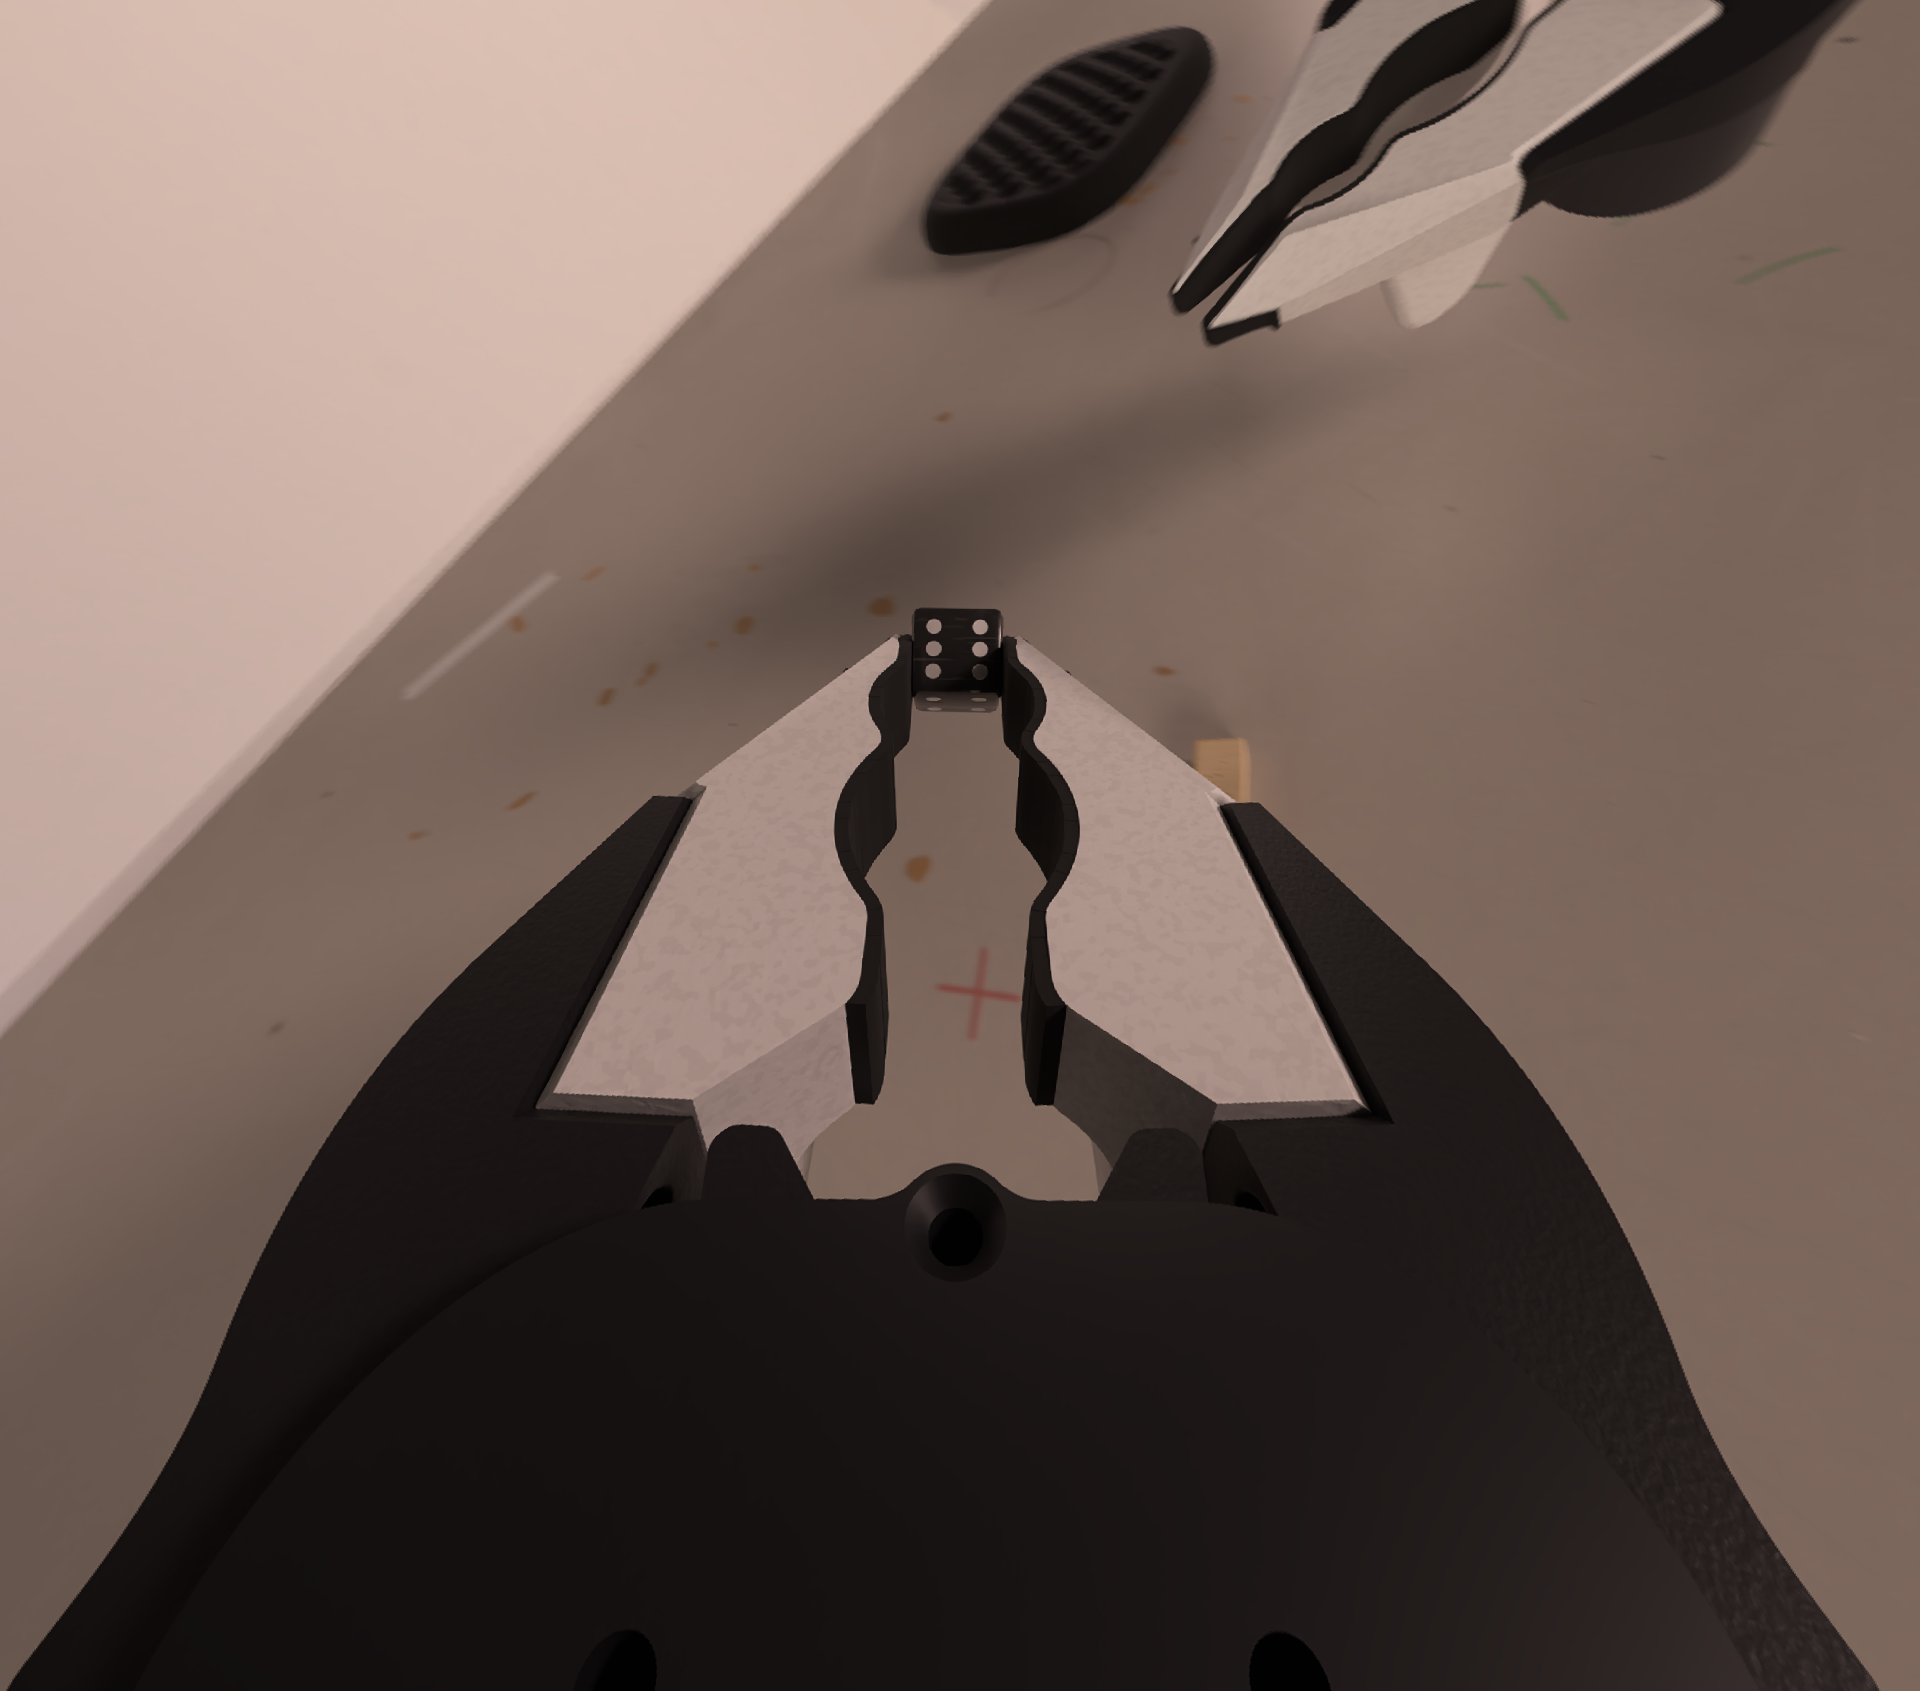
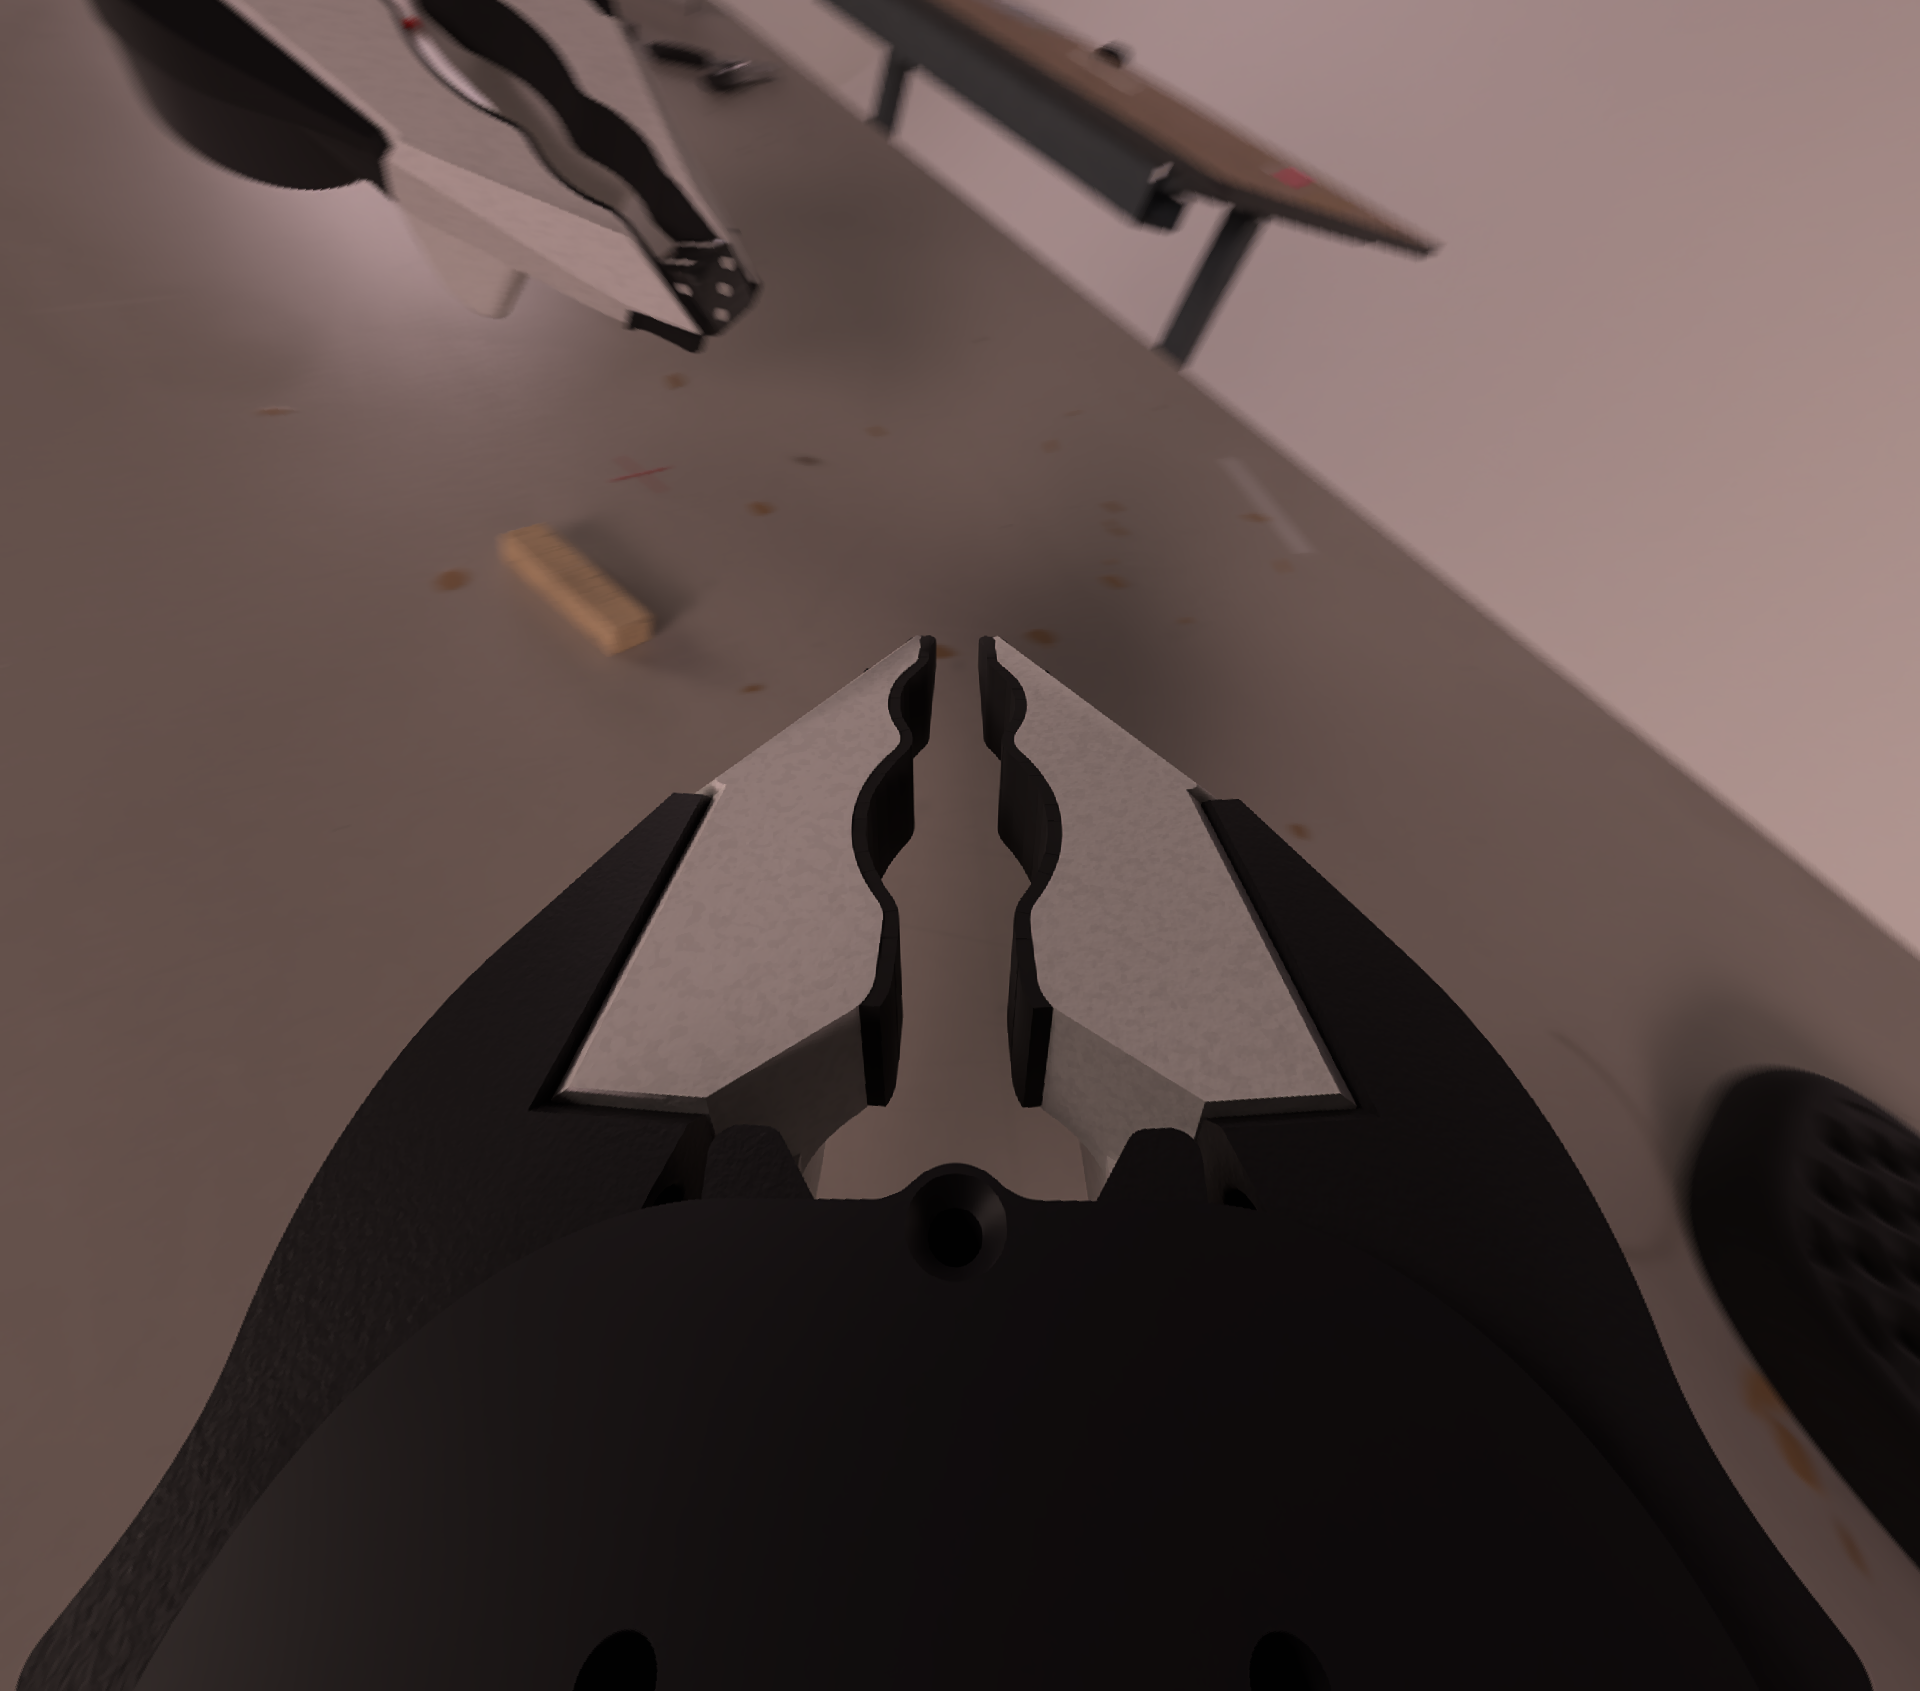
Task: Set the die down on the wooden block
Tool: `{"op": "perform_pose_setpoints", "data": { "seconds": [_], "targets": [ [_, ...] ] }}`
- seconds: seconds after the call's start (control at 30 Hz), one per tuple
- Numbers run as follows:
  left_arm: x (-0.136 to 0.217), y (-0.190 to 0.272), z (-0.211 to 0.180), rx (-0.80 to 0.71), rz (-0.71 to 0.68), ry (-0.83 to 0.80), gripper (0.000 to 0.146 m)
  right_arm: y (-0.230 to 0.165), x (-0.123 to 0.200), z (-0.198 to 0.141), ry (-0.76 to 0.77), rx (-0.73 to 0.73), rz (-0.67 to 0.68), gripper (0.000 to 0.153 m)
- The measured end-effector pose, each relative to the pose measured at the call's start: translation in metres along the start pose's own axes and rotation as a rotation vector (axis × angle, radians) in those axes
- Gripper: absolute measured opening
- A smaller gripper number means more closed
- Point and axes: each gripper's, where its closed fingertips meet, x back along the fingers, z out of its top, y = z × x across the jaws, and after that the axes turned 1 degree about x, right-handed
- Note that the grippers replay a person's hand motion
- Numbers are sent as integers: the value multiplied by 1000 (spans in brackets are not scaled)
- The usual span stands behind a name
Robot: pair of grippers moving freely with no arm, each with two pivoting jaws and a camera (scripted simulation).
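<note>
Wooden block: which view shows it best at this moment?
The right wrist view. There the wooden block lies whole on the table, unobstructed, to the left of the right claw. In the left wrist view only one end shows, the rest hidden behind a finger of the left claw, which holds the die.

The wooden block (image 1: 1224, 760) shows only 1 small corner in the left wrist view, the rest hidden behind the right-hand finger of the left gripper (image 1: 954, 649). The die (image 1: 956, 667) has its sides covered by the fingers. A black ribbed oval object (image 2: 1829, 1246), right of the right gripper's fingers (image 2: 914, 659), is cut off by the picture's edge. Far beyond the fingers, small dark items (image 2: 717, 65) on the desk (image 2: 312, 758) are too small to identify.
</note>
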Motion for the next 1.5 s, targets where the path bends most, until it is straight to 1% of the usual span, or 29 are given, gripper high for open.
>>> {"op": "perform_pose_setpoints", "data": {
  "seconds": [0.07,0.13,0.17,0.23,0.4,0.5,0.6,0.7,0.8,0.9,1.0,1.07,1.13,1.17,1.23,1.33,1.4,1.5],
  "targets": [
    [-2,14,-3,2,-55,-26,16,-19,-3,-4,-56,-31,117,8],
    [-5,24,-5,-5,-93,-50,16,-32,-5,-8,-127,-70,189,10],
    [-6,28,-6,-13,-106,-60,16,-35,-6,-10,-158,-80,205,11],
    [-9,34,-9,-34,-122,-80,16,-37,-8,-15,-207,-90,204,14],
    [-11,37,-20,-56,-141,-152,16,-38,-10,-19,-264,-142,205,18],
    [-9,45,-24,-11,-202,-199,16,-39,-11,-18,-258,-151,206,19],
    [-10,54,-35,34,-271,-286,16,-40,-11,-21,-272,-153,213,19],
    [-11,58,-46,52,-282,-361,16,-46,-11,-24,-305,-163,246,19],
    [-11,57,-47,65,-271,-378,16,-49,-12,-27,-342,-148,247,19],
    [-12,57,-47,84,-269,-392,16,-52,-13,-33,-405,-168,243,21],
    [-13,56,-50,113,-262,-398,29,-55,-15,-38,-458,-198,228,28],
    [-13,54,-50,121,-256,-397,37,-56,-16,-39,-480,-189,205,29],
    [-13,52,-48,129,-250,-388,42,-56,-17,-40,-501,-174,179,29],
    [-14,52,-47,137,-247,-378,43,-56,-16,-40,-512,-171,174,27],
    [-15,50,-41,158,-233,-346,43,-56,-16,-41,-529,-174,168,18],
    [-15,47,-27,208,-217,-273,43,-52,-14,-41,-527,-163,160,16],
    [-16,44,-15,267,-204,-196,43,-46,-14,-35,-475,-132,128,14],
    [-14,40,7,391,-200,-54,41,-35,-12,-10,-307,-92,78,8]
  ]
}}
